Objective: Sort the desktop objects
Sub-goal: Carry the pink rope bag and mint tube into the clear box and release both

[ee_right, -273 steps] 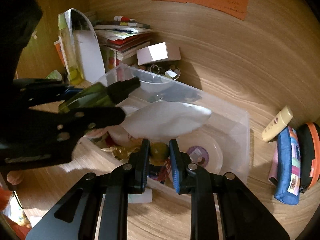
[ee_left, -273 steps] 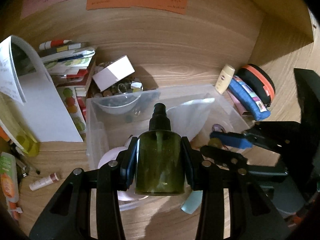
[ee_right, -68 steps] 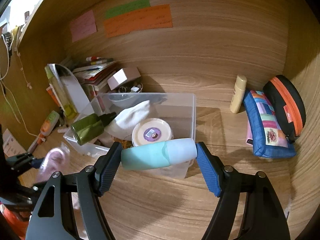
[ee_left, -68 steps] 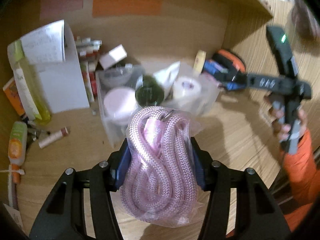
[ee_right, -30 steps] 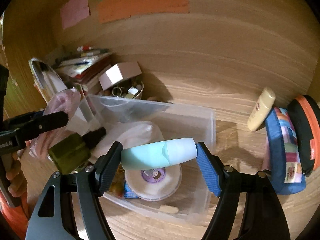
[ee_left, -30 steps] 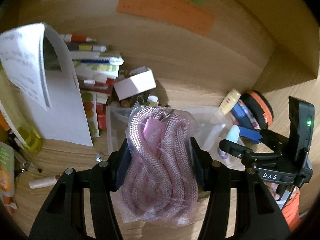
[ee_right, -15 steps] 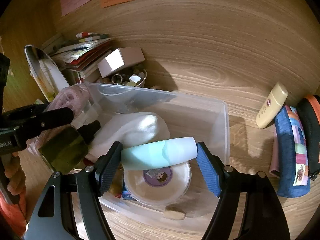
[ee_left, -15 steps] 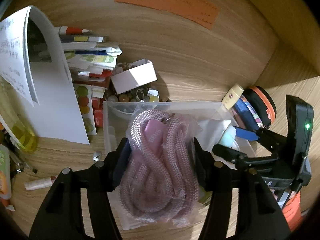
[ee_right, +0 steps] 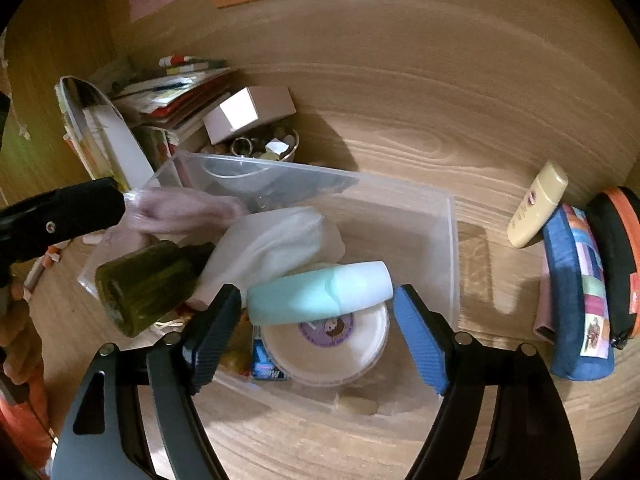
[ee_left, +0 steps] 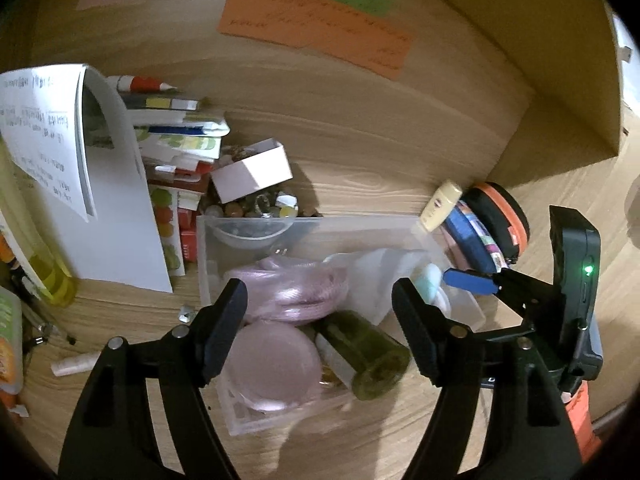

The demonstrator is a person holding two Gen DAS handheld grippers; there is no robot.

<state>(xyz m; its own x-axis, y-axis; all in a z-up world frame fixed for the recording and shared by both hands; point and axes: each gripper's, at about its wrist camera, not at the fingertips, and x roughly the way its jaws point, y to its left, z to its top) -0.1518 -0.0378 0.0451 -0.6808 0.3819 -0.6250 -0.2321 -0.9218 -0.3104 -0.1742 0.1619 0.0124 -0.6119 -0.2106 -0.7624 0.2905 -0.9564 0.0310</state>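
Observation:
A clear plastic bin (ee_left: 208,248) (ee_right: 450,240) stands on the wooden desk. The bagged pink rope (ee_left: 296,292) (ee_right: 184,208) lies in it, beside a dark green bottle (ee_left: 364,352) (ee_right: 148,280), a pink round lid (ee_left: 272,364) and a white cloth (ee_right: 280,240). My left gripper (ee_left: 320,328) is open above the bin, empty. My right gripper (ee_right: 318,320) is open over the bin; the mint and white tube (ee_right: 320,294) lies loose between its fingers on a round white container (ee_right: 328,348).
A stack of books (ee_left: 172,136), a white box (ee_left: 252,172) and a bowl of trinkets (ee_right: 264,146) sit behind the bin. A cream tube (ee_right: 536,208), a blue pouch (ee_right: 576,300) and a black-orange case (ee_right: 616,256) lie on the right. Folded paper (ee_left: 80,184) stands left.
My left gripper opened and the bagged pink rope dropped into the bin. My right gripper opened wider and the mint tube now rests on the round white container.

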